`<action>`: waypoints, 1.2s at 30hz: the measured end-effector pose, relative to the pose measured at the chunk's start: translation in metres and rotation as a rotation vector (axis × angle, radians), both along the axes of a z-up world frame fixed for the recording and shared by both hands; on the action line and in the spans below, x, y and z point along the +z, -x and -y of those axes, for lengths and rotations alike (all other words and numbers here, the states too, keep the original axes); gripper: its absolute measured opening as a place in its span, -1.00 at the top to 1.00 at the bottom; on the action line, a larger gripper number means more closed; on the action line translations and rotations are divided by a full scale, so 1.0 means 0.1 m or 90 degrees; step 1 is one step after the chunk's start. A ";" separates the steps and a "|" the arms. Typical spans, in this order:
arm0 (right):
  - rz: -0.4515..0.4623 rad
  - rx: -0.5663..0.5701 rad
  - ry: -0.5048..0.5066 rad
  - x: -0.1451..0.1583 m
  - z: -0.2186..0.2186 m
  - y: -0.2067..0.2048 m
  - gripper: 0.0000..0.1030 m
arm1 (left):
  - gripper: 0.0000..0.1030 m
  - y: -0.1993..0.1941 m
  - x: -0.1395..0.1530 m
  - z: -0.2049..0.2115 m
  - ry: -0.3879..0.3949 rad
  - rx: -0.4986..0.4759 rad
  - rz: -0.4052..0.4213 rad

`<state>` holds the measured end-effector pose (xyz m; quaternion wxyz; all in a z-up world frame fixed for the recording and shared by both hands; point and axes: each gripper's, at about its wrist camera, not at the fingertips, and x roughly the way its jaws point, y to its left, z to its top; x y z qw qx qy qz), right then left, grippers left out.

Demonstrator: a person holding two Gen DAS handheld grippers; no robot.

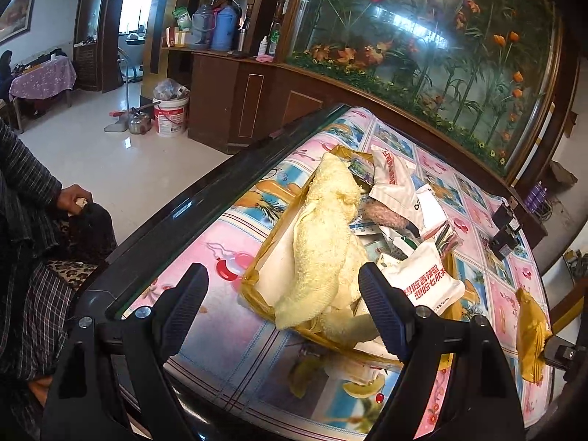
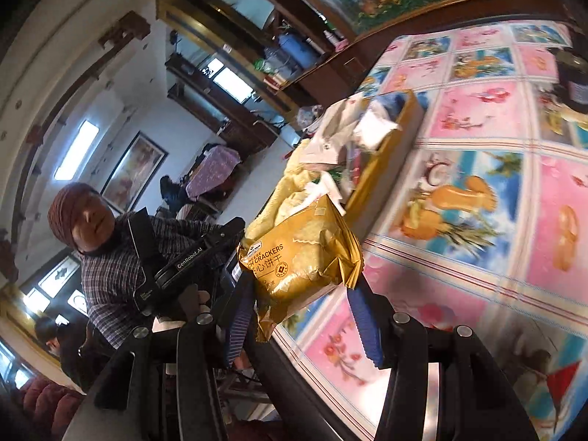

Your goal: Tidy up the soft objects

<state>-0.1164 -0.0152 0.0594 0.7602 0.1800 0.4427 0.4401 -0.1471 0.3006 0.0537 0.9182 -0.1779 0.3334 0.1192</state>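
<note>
Above the desk [image 2: 477,117] edge, the right hand-held gripper [image 2: 305,316] pinches a light, crinkly, crush-prone cracker packet [image 2: 301,253] by its bottom seam, while the left hand-held gripper [image 1: 286,312] hangs spread over the soft yellow towel [image 1: 323,242] in the box [image 1: 253,279].

Rm: glossy white tile floor [image 1: 121,161], white walls w/ framed picture [image 1: 16,13]. Dark wood cabinet [image 1: 239,99] under big glass panel [image 1: 422,55] w/ painted flowers + bamboo. Window [image 1: 134,13] at back, daylight in. Side table w/ purple cloth [image 1: 44,77] far left. White bucket [image 1: 171,114] + kettle [image 1: 139,123] on floor by cabinet.
</note>
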 end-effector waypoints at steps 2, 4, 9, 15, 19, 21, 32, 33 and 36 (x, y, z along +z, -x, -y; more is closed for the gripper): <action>0.002 0.022 0.011 -0.01 -0.27 -0.05 -0.02 | -0.64 0.00 -0.01 -0.03 0.000 0.001 0.001; 0.009 0.030 0.029 -0.01 -0.51 -0.11 -0.02 | -0.64 0.01 -0.02 -0.07 0.002 0.006 0.003; 0.046 0.017 0.091 0.00 -1.05 -0.40 -0.03 | -0.64 0.00 -0.08 -0.12 0.012 0.009 -0.002; 0.075 -0.032 0.122 0.02 -1.36 -0.62 -0.41 | -0.64 0.01 -0.09 -0.10 0.014 0.000 -0.001; 0.091 -0.063 0.110 0.07 -1.21 -0.54 -0.60 | -0.64 0.04 -0.01 -0.02 -0.020 0.003 0.018; 0.095 -0.082 0.101 0.09 -1.06 -0.47 -0.66 | -0.64 0.10 0.08 0.07 -0.088 0.036 0.043; 0.175 -0.177 0.160 0.09 -0.40 -0.01 -0.77 | -1.00 0.23 0.44 0.48 -0.214 0.056 0.144; 0.185 -0.186 0.176 0.09 -0.38 0.03 -0.79 | -1.00 0.20 0.45 0.49 -0.204 0.051 0.139; 0.204 -0.206 0.212 0.06 -0.31 0.16 -0.79 | -1.00 0.20 0.45 0.58 -0.185 0.041 0.138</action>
